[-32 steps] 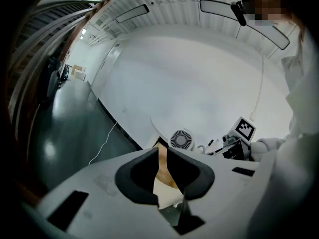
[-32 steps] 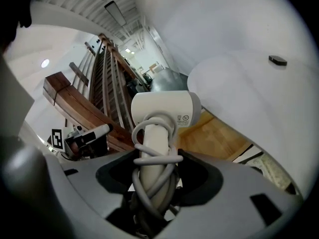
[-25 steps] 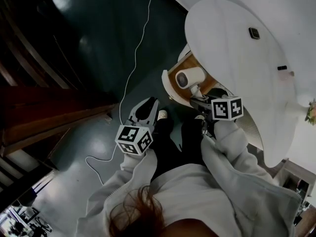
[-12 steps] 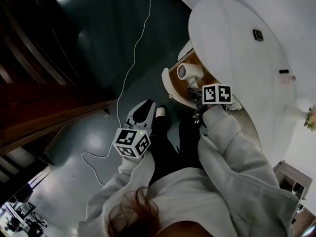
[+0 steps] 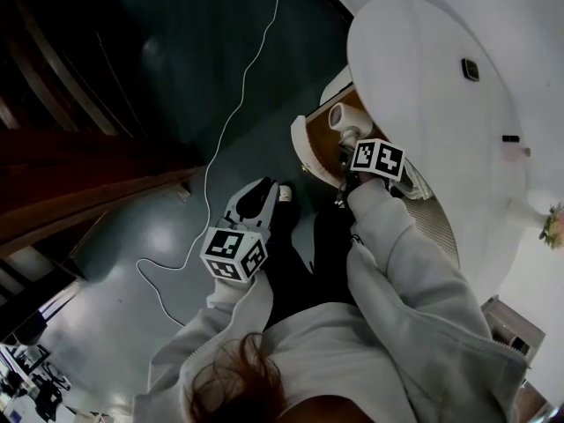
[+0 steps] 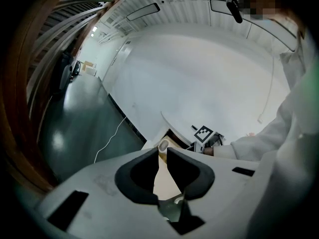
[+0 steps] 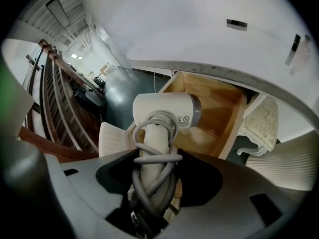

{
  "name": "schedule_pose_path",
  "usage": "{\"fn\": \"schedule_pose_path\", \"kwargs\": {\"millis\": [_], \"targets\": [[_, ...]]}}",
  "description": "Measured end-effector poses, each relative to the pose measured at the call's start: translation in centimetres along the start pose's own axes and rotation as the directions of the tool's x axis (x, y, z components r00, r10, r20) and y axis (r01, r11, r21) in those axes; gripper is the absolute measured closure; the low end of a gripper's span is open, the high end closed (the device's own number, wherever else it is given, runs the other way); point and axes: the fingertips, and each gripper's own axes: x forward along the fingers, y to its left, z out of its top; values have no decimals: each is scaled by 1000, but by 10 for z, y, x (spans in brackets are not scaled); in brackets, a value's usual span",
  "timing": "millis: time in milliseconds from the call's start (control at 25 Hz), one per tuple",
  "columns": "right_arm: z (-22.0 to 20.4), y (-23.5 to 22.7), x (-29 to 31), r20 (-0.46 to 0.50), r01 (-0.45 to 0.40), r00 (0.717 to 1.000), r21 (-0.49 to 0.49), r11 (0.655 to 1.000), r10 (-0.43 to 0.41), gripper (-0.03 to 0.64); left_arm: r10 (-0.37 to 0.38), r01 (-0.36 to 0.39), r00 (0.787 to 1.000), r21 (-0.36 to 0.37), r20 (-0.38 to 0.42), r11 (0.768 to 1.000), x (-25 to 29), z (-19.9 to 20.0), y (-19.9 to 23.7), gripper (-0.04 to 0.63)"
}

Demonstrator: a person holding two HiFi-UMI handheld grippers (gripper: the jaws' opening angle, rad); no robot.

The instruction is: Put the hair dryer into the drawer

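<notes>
The dark, glossy floor point(image 5: 167, 69) fills most of the room below. The white round table point(image 5: 423, 77) stands over it to the right. Under the table's edge the wooden drawer point(image 5: 319, 148) is pulled open, as it was a second ago.

The person in the pale jacket point(image 5: 414, 324) is bent over it. The right sleeve now reaches further down toward the drawer than before.

The hair dryer point(image 7: 164, 111) has come down with that arm. A second ago it was held higher, in front of the drawer. Now its white head hangs inside the drawer's opening, over the wooden bottom, with its shadow on the wood. I cannot tell whether it touches the wood yet. Its grey cord point(image 7: 153, 156) is wound round the handle.

The right gripper point(image 7: 153, 159) is clamped on that wrapped handle, its hold unchanged. Its marker cube point(image 5: 377, 157) has rolled and sunk since the earlier moment.

The left gripper point(image 6: 163, 151) has hardly moved and hangs beside the person's leg. Its jaws are a narrow slit apart with nothing between them.

A thin white cable point(image 5: 236, 113) trails across the floor.
</notes>
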Motion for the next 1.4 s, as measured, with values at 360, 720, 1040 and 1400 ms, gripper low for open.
{"fn": "schedule_pose_path", "kwargs": {"millis": [360,720,1040,1400], "targets": [[13,-11,9,30,65,997,-10,998,-64,325,27,-27,1000,-19,-3,999,-6,-5,8,537],[16,-19,22,4,127,992,19,992,-127,324,46,-47,999,-35,-13,998,-8,-11,12,537],[5,-22,39,-133,105,986,40,994,-99,322,68,-69,998,-51,-16,996,-12,-17,14,537],[-9,-24,53,-267,107,959,47,993,-91,321,79,-80,997,-59,-20,995,-15,-21,14,537]]}}
